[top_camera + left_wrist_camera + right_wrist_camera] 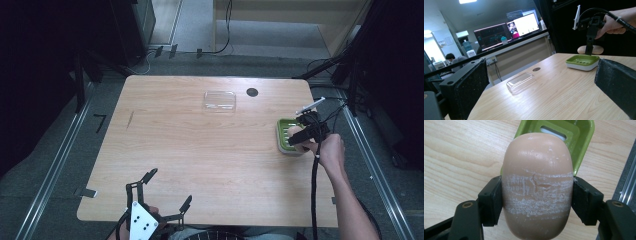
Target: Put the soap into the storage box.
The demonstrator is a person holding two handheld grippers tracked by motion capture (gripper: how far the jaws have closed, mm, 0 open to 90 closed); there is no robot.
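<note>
A peach bar of soap (537,185), scuffed white across its middle, is clamped by its sides between the pads (491,200) of my right gripper (537,203). It hangs just above one edge of a green soap dish (580,137) with a slotted bottom. From above, the right gripper (303,134) and the soap (296,139) sit over the dish (285,131) near the table's right edge. My left gripper (169,189) rests at the front edge, open and holding nothing. In its own view the left gripper (541,75) faces the dish (582,61) and the soap (591,50).
A clear plastic lid (220,101) lies at the back middle of the wooden table (200,150), with a black round hole (252,92) to its right. The lid (521,82) lies ahead of the left jaws. Metal rails run along both sides of the table.
</note>
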